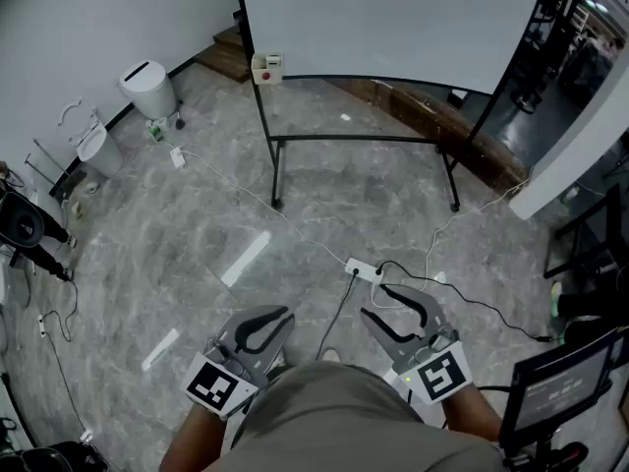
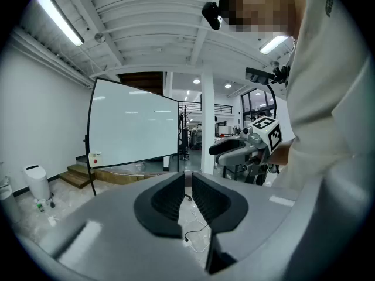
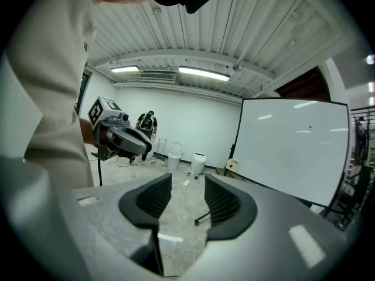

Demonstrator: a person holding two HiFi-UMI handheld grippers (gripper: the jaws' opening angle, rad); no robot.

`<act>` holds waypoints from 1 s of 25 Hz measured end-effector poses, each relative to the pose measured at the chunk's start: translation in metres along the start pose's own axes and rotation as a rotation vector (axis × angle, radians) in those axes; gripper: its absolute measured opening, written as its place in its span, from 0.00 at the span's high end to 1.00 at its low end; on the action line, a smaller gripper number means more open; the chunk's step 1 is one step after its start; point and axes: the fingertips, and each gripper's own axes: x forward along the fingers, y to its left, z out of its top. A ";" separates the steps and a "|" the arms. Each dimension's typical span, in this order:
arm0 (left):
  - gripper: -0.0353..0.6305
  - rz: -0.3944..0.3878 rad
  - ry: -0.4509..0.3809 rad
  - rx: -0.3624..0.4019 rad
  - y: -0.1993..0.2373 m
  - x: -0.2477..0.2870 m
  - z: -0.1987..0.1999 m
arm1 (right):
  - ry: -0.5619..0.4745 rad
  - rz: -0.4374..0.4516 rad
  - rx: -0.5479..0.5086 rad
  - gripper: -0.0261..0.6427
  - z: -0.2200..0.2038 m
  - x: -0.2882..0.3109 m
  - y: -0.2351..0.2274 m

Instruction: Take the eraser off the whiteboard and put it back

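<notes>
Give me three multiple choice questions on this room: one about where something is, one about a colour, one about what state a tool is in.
1. Where is the eraser?
A on the floor
B at the lower left corner of the whiteboard
C on the steps

2. What colour is the bin?
A white
B black
C green

3. How is the right tool?
A shut on a cable
B shut with nothing in it
C open with nothing in it

Answers:
1 B: it sits by the board's left post, at the bottom edge.
2 A: its body and lid are both white.
3 C: its jaws stand wide apart and nothing is between them.
</notes>
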 end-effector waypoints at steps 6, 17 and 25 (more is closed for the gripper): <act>0.88 -0.011 0.010 0.006 -0.014 0.010 0.004 | 0.014 0.004 0.016 0.69 -0.010 -0.013 -0.005; 0.88 0.025 0.047 0.003 -0.013 0.014 -0.003 | 0.032 0.043 0.002 0.96 -0.020 -0.013 0.002; 0.94 0.065 0.067 -0.012 0.013 0.006 -0.018 | 0.027 0.063 0.001 0.96 -0.019 0.014 -0.001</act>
